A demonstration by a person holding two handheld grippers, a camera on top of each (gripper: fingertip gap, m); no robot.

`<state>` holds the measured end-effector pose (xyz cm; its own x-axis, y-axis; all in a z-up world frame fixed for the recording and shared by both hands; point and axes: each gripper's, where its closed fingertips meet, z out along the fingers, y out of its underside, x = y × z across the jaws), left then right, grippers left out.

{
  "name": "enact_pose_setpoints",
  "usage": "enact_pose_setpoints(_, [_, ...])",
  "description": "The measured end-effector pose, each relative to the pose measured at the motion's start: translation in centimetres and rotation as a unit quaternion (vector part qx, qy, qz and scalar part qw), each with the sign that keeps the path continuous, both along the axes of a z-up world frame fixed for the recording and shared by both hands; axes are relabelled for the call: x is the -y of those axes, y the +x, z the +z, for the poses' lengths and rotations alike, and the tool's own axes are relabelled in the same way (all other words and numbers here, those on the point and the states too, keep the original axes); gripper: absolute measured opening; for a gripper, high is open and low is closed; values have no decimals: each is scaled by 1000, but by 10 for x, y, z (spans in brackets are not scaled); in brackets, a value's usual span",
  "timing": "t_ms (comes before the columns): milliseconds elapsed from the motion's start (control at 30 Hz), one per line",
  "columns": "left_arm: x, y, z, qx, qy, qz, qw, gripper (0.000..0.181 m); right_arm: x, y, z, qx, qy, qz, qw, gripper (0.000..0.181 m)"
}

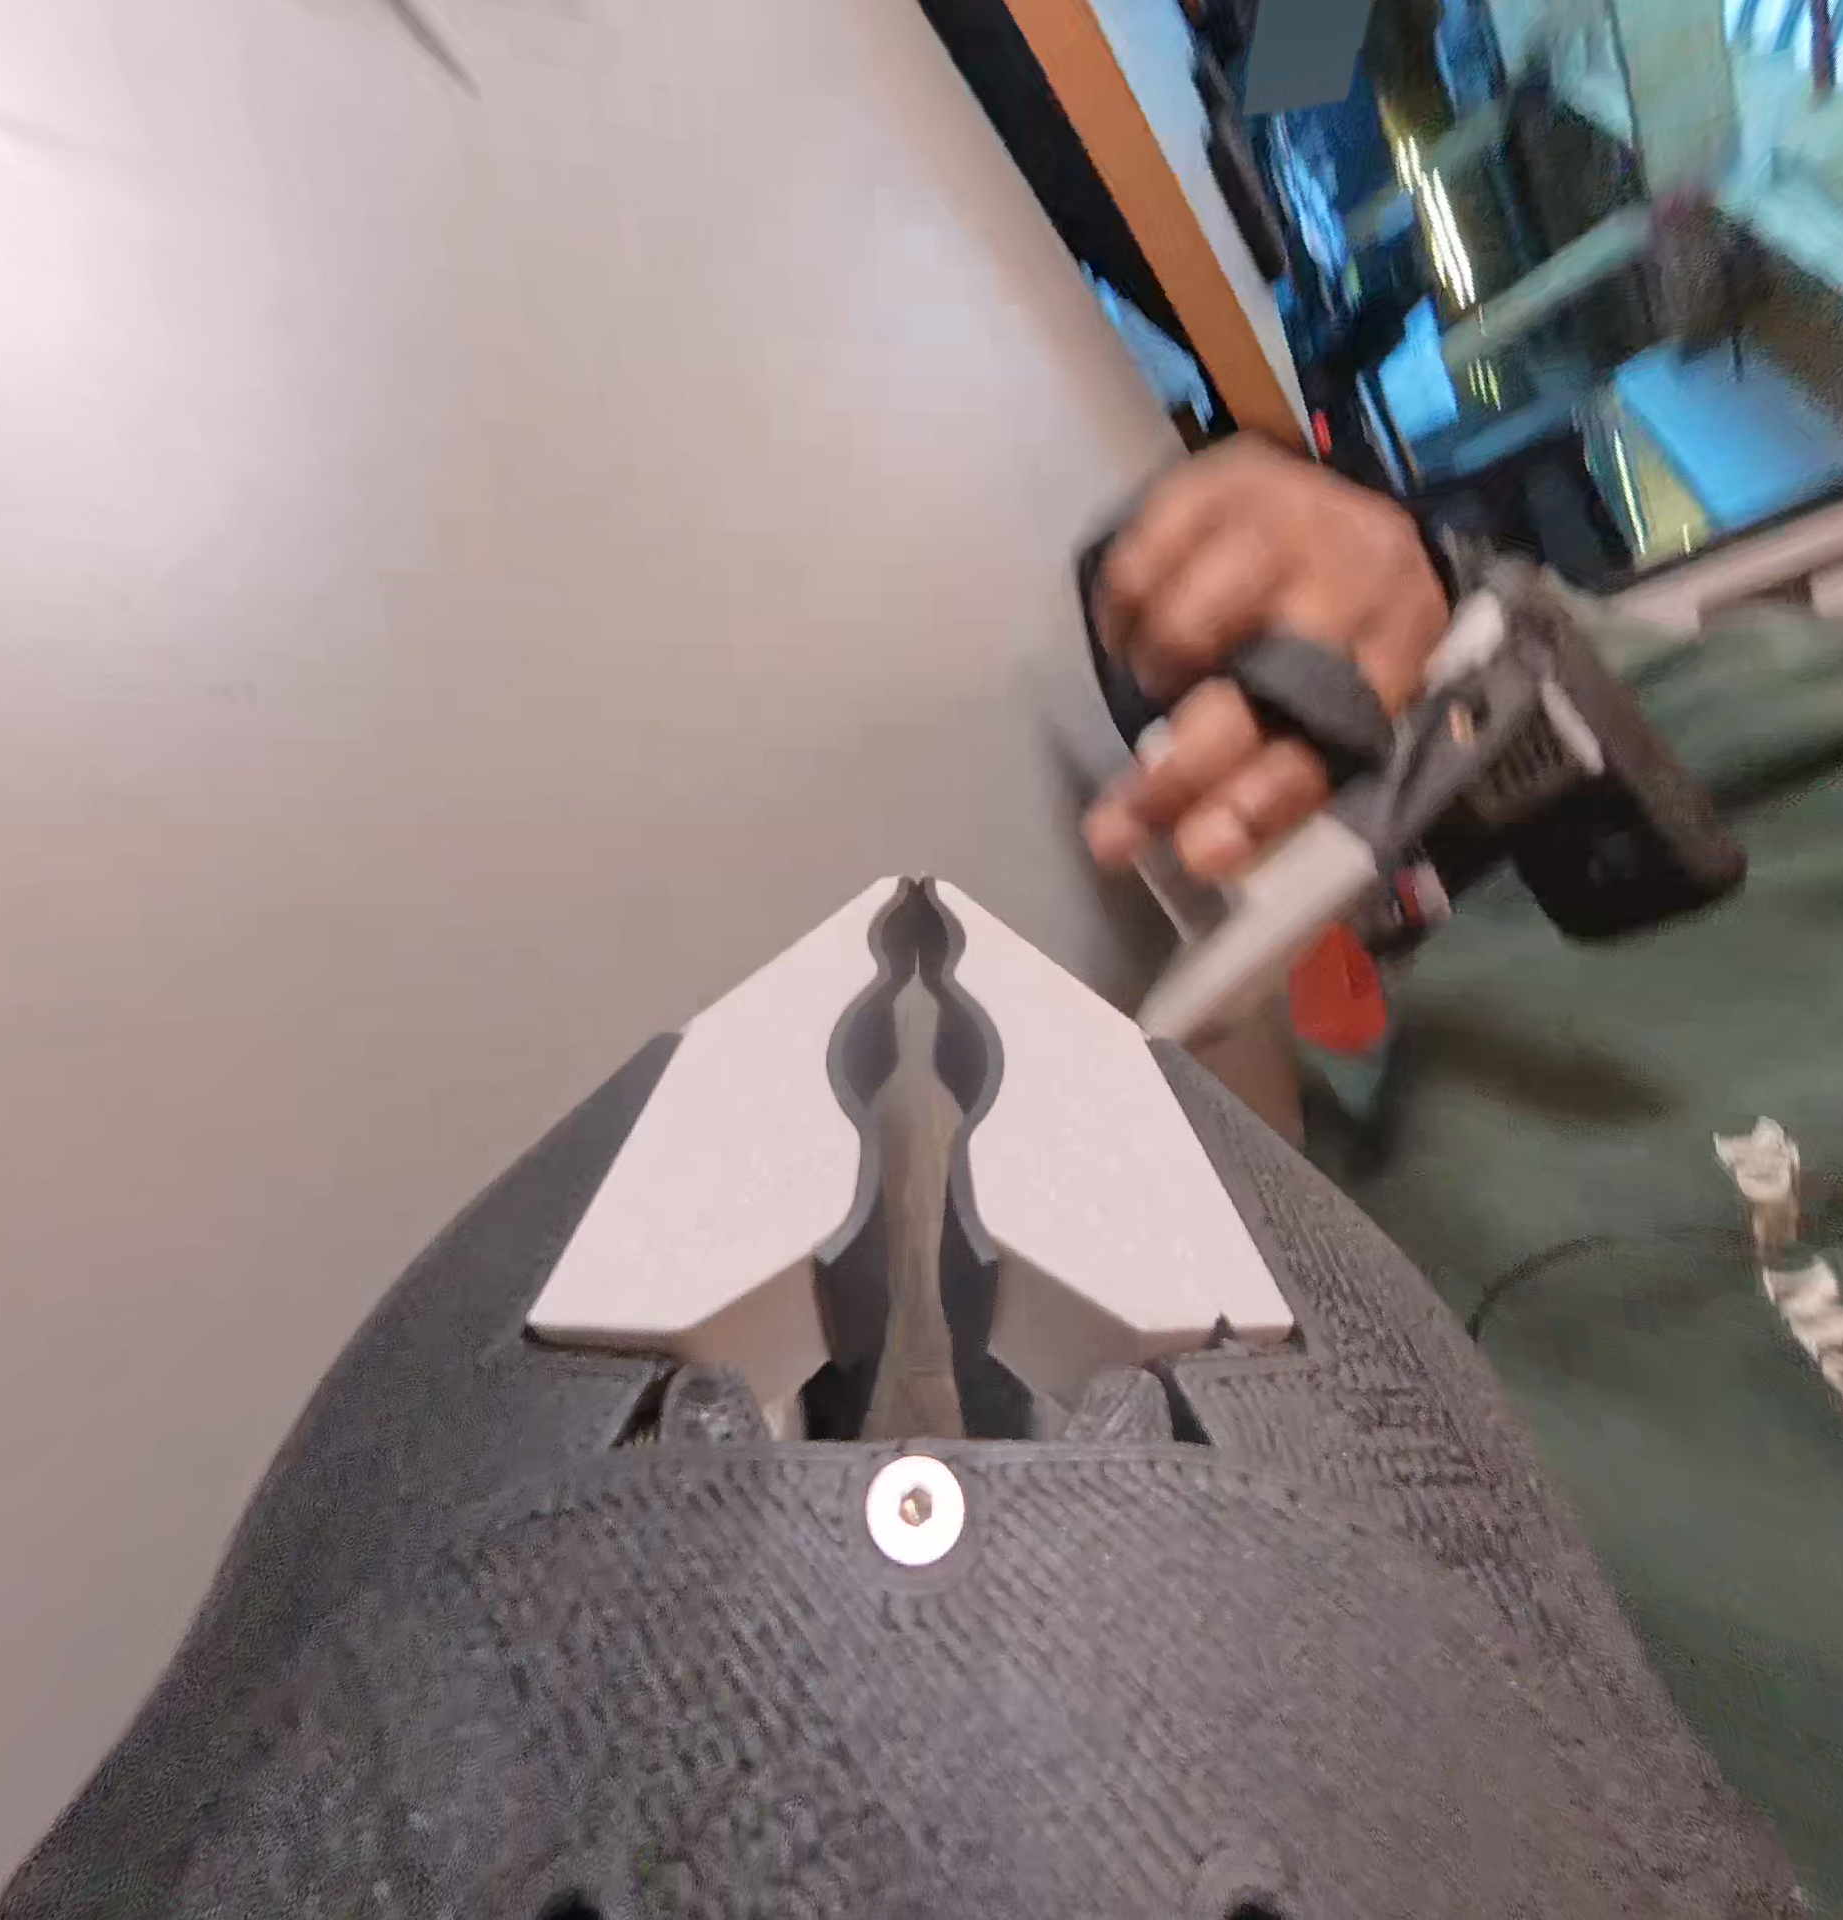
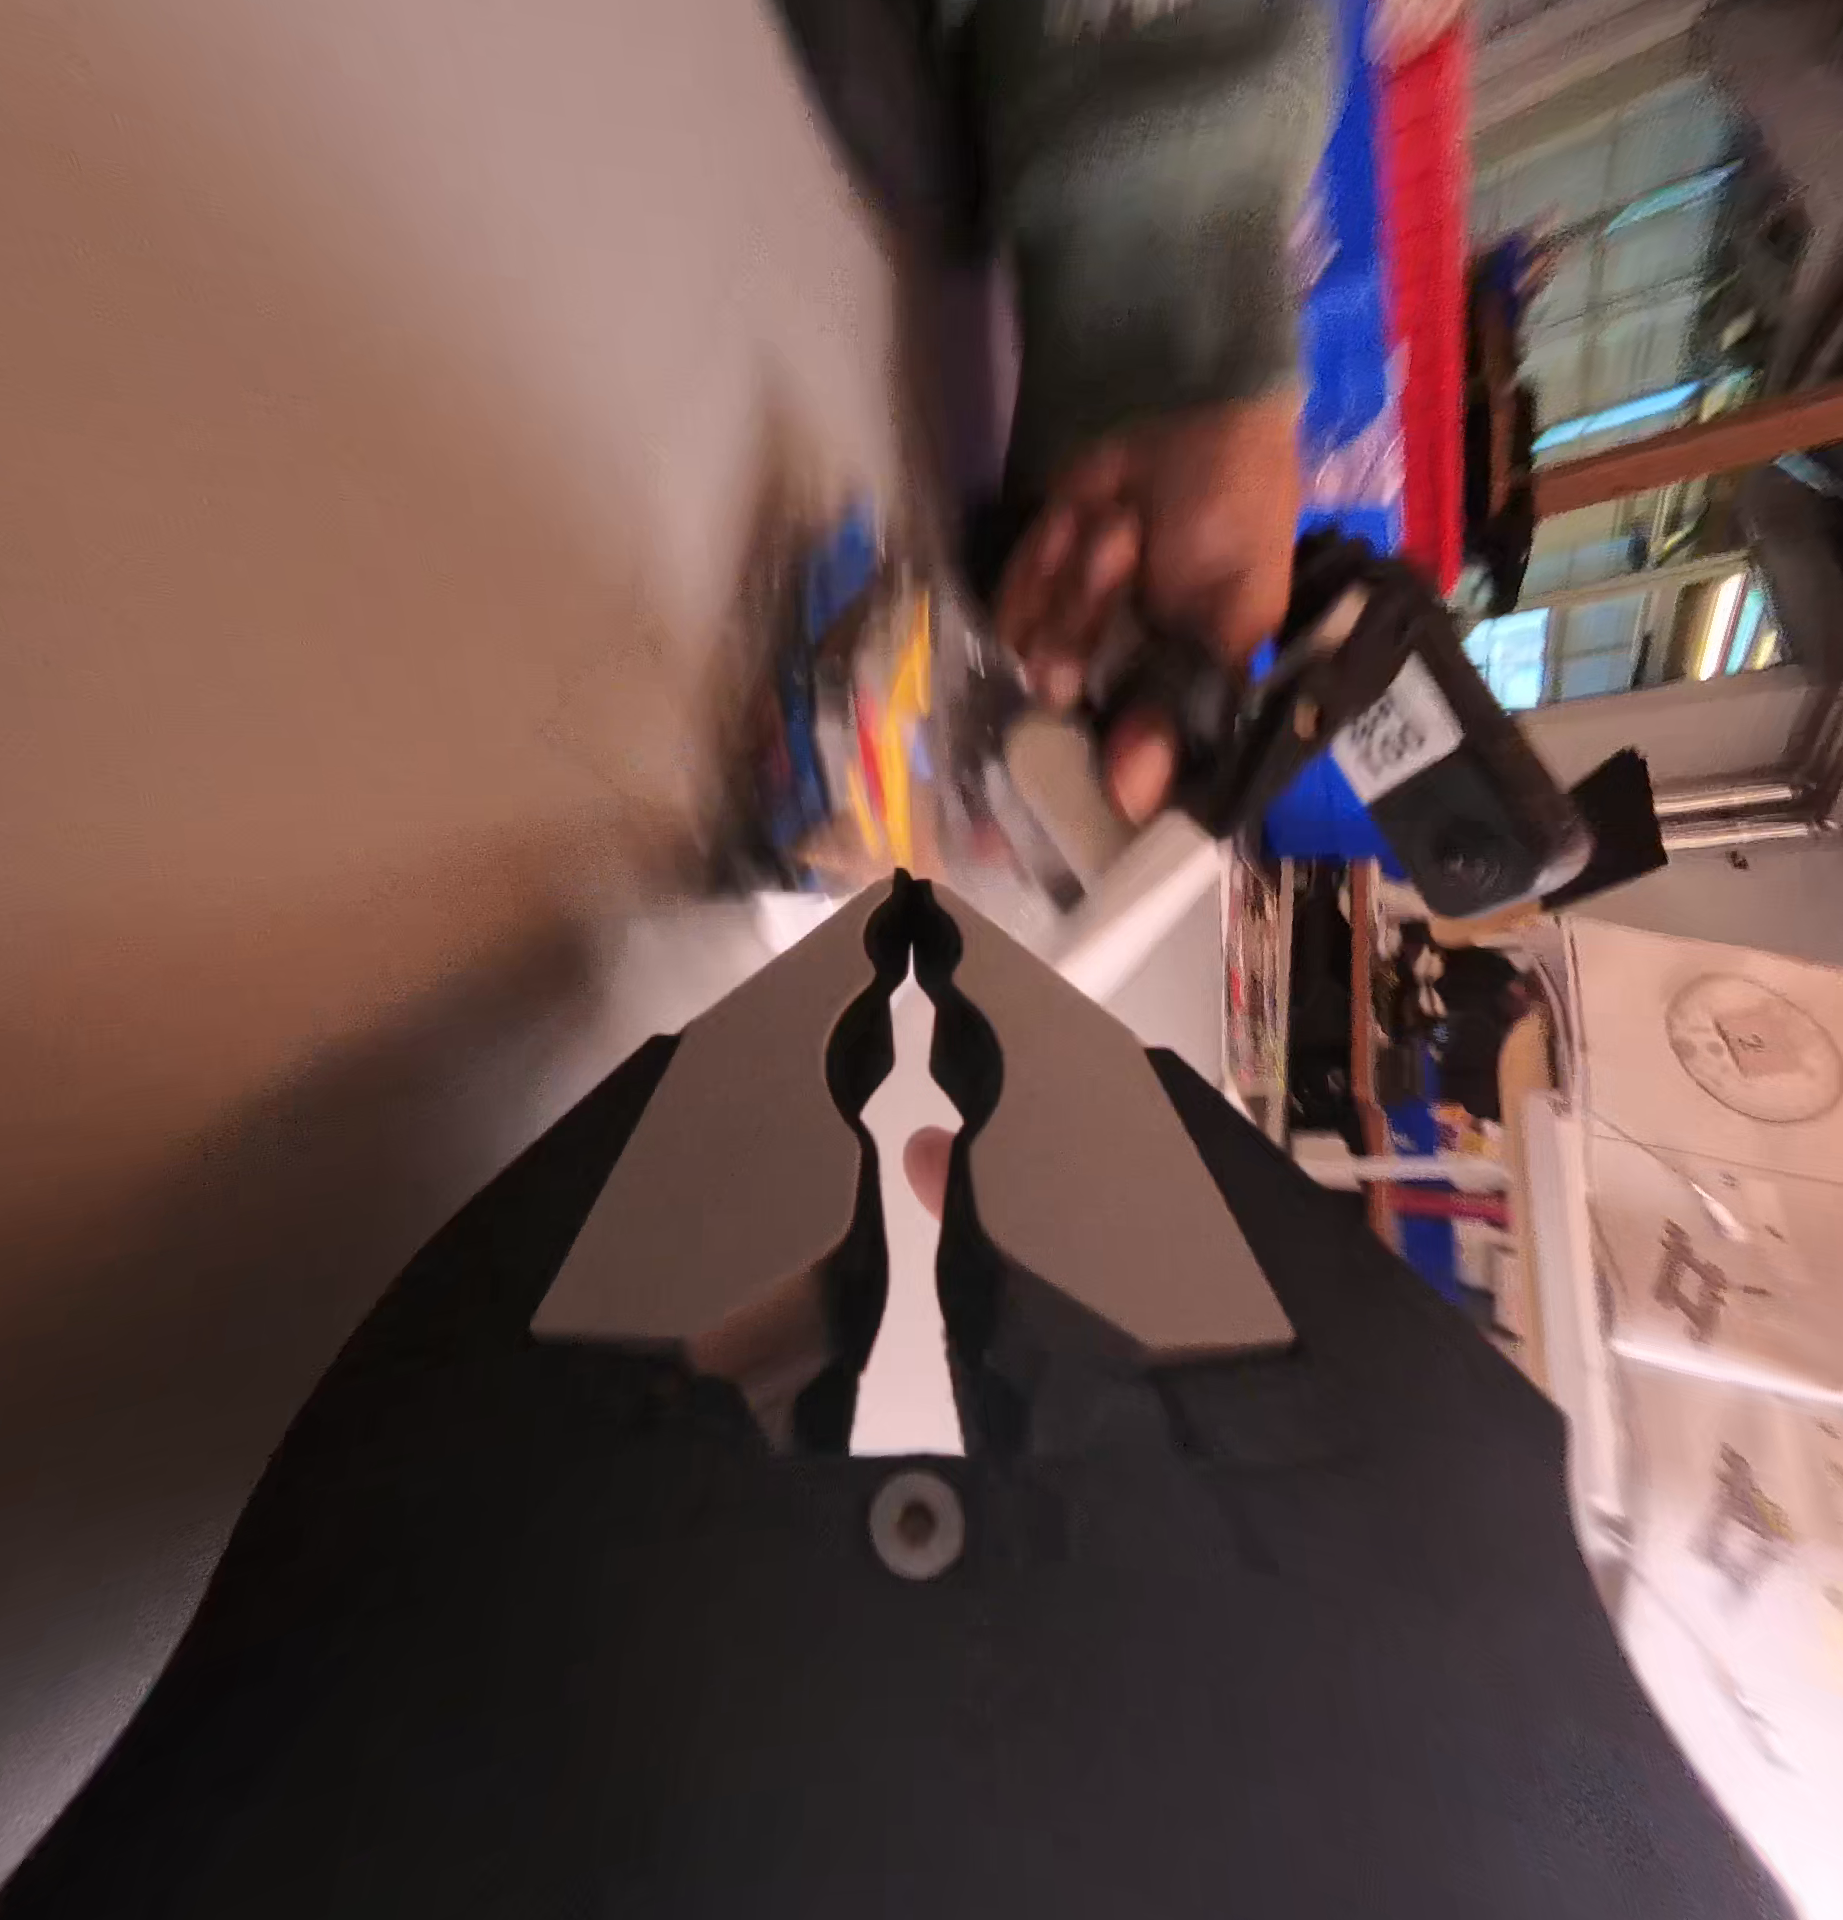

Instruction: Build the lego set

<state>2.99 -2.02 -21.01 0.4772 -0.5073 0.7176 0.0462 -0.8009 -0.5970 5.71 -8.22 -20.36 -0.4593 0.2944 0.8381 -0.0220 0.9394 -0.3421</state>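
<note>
Both grippers up off the work, fingers closed on nothing, no lego pieces clearly in view.

Left wrist view: my left gripper (image 1: 919, 883) is pinched closed and empty, facing a blank wall (image 1: 429, 520); the right gripper (image 1: 1312, 904) sits at 2 o'clock, so I'd swing down leftward.
Right wrist view: my right gripper (image 2: 912, 883) is closed and empty; blurred coloured clutter (image 2: 875, 727) at 12 may be bricks, printed sheets (image 2: 1727, 1299) at 3; I'd slow first.

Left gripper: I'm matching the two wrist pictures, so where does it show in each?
Left wrist view: left gripper fills the bottom centre, jaws shut, pointing up the picture.
Right wrist view: right of centre, blurred, gripped by a hand.
Shared landmark: the person's dark green garment, at right in the left view, top centre in the right.
</note>
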Motion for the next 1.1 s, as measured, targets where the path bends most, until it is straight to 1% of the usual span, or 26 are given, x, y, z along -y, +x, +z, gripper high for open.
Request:
enact_pose_setpoints(33, [-9, -19, 3, 8, 5, 36, 999, 0, 13, 5, -6, 15, -3, 4, 1000, 0])
enact_pose_setpoints(67, [3, -17, 3, 1, 16, 7, 1000, 0, 8, 6, -8, 1, 22, -7, 1000, 0])
enact_pose_setpoints(100, [18, -3, -1, -19, 29, -38, 999, 0, -15, 6, -7, 6, -1, -47, 999, 0])
enact_pose_setpoints(133, [27, 10, 2, -13, 38, -64, 997, 0, -36, 4, 0, 2, -28, -84, 996, 0])
enact_pose_setpoints(167, [26, 16, 4, -7, 37, -68, 997, 0, -46, 2, 11, -7, -63, -101, 993, 0])
enact_pose_setpoints(233, [21, 15, 7, -8, 38, -61, 997, 0, -50, -2, 28, -20, -178, -119, 977, 0])
enact_pose_setpoints(333, [19, 13, 11, -4, 44, -54, 998, 0, -63, -3, 40, -7, -327, -143, 934, 0])
enact_pose_setpoints(400, [18, 14, 13, -5, 50, -55, 997, 0, -60, -2, 43, 24, -411, -136, 901, 11])
enact_pose_setpoints(467, [18, 15, 18, 0, 59, -54, 997, 0, -54, -3, 39, 67, -459, -130, 876, 22])
enact_pose_setpoints(600, [24, 20, 32, 11, 81, -62, 995, 0, -42, -6, 27, 123, -497, -128, 849, 24])
enact_pose_setpoints(700, [28, 22, 40, 16, 95, -67, 993, 0, -36, -9, 33, 126, -537, -113, 827, 16])
enact_pose_setpoints(867, [30, 24, 47, 21, 105, -66, 992, 0, -30, -9, 38, 127, -550, -100, 820, 1])
enact_pose_setpoints(967, [29, 22, 52, 33, 110, -60, 992, 0, -31, -10, 41, 128, -568, -101, 807, 0])
enact_pose_setpoints(1000, [28, 21, 56, 47, 114, -55, 991, 0, -33, -10, 39, 134, -571, -105, 803, 4])
enact_pose_setpoints(1100, [23, 12, 72, 99, 126, -31, 987, 0, -36, -2, 26, 180, -578, -114, 788, 25])
